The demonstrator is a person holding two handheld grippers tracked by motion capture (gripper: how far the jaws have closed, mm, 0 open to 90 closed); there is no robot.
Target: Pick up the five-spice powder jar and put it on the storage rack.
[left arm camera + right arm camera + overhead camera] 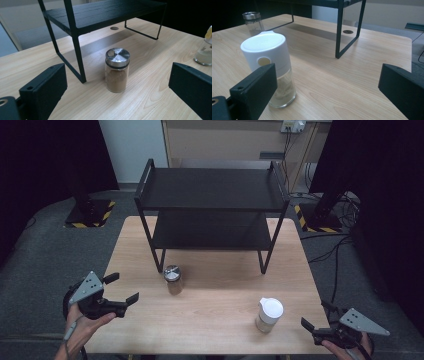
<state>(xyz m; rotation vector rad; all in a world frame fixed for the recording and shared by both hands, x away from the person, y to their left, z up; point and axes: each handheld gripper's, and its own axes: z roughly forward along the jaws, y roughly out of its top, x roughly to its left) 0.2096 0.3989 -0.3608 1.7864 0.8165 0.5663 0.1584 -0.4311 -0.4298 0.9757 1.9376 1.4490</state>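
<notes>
— While both hands wait at the near edge of the counter (215,320), where do the jars sit relative to the black rack (212,215)?

— The spice jar (173,279) with the metal lid stands upright just in front of the rack's front left leg, close beside it but not touching. The left claw view shows brown powder filling its lower half. The white-capped jar (269,315) stands well out from the rack, forward of its front right leg and near the counter's front edge.

— And the claws?

— The left claw (123,289) hangs over the counter's left edge, well forward and left of the rack, its jaws spread wide with nothing between them. It faces the spice jar across a bare stretch of wood. The right claw (314,321) sits off the counter's front right corner, jaws likewise wide apart and empty. In its own view the white-capped jar (270,67) rises just behind its left jaw; whether they touch, I cannot tell.

— How much room is there around the rack?

— In front of it, a broad open band of counter runs between the two jars. The rack stands on the far half of the counter; its lower shelf and top shelf are both bare. To either side of its legs only a narrow strip of wood remains before the counter's edge. Beyond the edges lies grey floor (40,250).
</notes>
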